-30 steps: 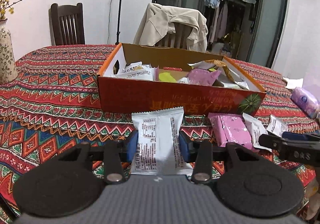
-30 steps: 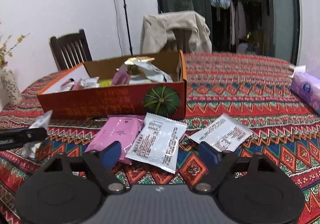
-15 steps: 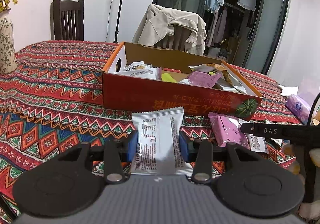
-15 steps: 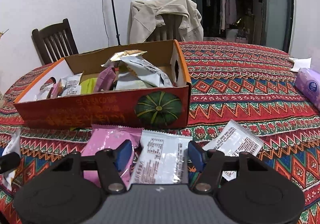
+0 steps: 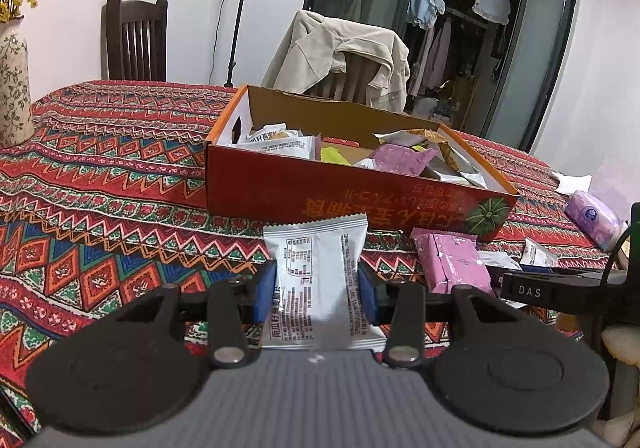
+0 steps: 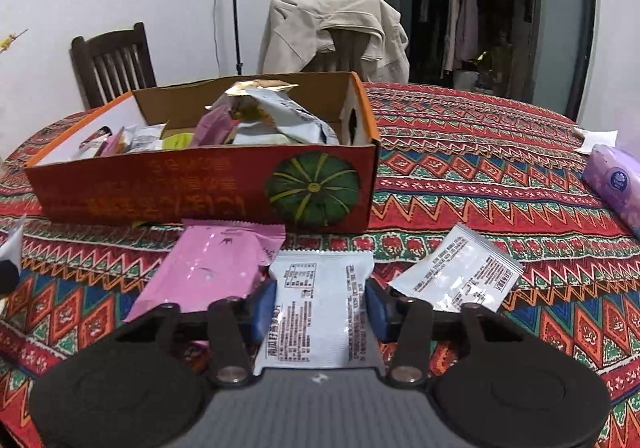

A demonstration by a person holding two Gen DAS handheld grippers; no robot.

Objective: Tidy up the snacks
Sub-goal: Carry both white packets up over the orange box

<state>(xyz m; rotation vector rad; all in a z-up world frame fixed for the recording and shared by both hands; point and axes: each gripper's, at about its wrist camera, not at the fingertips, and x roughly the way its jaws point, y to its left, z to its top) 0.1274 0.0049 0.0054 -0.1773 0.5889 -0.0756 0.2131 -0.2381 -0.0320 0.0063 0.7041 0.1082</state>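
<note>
My left gripper [image 5: 318,292] is shut on a white snack packet [image 5: 316,260], held upright in front of the red cardboard box [image 5: 280,191]. The box holds several snack packets. In the right wrist view, my right gripper [image 6: 322,308] is closing its jaws on a second white snack packet [image 6: 320,288], and the blue pads touch its two sides. That packet lies on the tablecloth just in front of the red box [image 6: 160,191]. A pink packet [image 6: 208,268] lies to its left and another white packet [image 6: 460,276] to its right.
A purple tissue pack [image 6: 616,183] lies at the table's right edge. A patterned vase [image 5: 12,87] stands far left. Behind the table are a dark wooden chair [image 5: 136,39] and a chair draped with a beige jacket [image 5: 340,51]. The pink packet [image 5: 452,264] also shows in the left wrist view.
The right gripper moved forward and down over the middle white packet, and its jaws narrowed from wide apart until they touched the packet's sides. The left gripper kept its packet and barely moved.
</note>
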